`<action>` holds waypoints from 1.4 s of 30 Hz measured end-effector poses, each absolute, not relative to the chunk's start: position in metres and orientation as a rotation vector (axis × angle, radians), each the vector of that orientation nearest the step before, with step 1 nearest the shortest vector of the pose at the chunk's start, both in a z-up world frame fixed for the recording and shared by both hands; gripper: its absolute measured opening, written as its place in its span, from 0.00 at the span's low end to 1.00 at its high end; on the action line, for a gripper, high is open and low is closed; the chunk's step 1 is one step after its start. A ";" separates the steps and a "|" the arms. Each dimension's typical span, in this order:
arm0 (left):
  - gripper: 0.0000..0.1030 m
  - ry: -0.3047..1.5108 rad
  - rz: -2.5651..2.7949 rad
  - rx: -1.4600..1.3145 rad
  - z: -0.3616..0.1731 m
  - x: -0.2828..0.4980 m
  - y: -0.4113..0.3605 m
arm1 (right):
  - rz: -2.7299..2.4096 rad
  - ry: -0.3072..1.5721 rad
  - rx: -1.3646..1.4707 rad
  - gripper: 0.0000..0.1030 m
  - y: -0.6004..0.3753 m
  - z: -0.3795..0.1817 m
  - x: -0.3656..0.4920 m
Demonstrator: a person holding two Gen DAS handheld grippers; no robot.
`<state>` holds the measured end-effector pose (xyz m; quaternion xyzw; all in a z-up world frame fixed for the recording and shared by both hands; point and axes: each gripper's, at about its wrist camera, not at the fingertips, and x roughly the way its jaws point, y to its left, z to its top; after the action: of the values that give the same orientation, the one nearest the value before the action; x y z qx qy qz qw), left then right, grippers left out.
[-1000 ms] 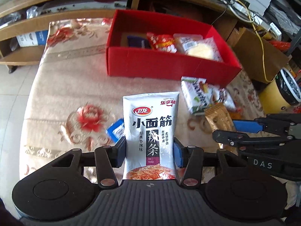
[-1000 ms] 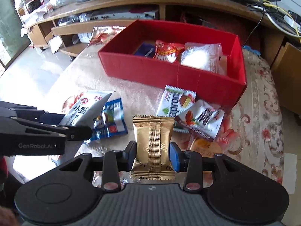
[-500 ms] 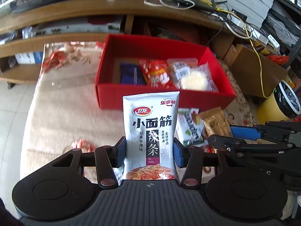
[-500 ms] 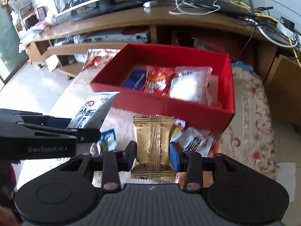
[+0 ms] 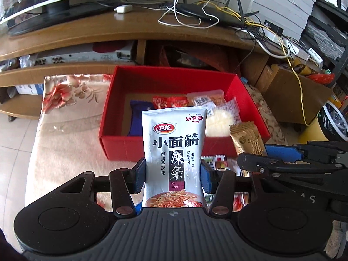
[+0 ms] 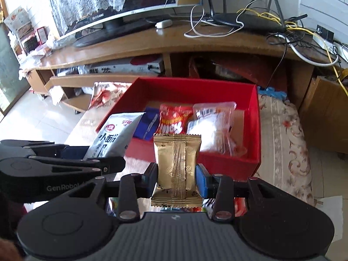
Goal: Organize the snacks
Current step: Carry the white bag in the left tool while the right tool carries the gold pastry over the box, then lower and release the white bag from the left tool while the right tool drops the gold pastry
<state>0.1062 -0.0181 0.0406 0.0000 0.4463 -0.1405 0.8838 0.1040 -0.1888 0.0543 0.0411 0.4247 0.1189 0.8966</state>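
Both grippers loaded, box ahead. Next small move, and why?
Probably carry both forward over the red box before opening. The left gripper is shut on the grey spicy-strip packet, the right gripper on the gold packet, and both appear short of the box's near wall. The bare floor at the box's left end looks free for the grey packet.

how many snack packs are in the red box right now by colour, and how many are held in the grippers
In the red box:
Blue pack: 1
Red pack: 1
Clear packs: 2
Held:
Grey-white spicy strip bag, left gripper: 1
Gold packet, right gripper: 1
Total: 6
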 end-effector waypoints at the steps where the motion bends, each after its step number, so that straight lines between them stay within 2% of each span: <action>1: 0.56 0.926 -0.289 -0.001 0.041 0.109 -0.019 | 0.244 0.876 0.088 0.35 -0.190 0.056 0.107; 42: 0.54 0.888 -0.216 0.038 0.036 0.188 -0.055 | 0.191 0.855 0.088 0.35 -0.206 0.047 0.193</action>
<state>0.1880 -0.0551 0.0357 0.0182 0.4288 -0.1044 0.8972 0.1931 -0.2056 0.0472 0.0427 0.4138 0.0926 0.9046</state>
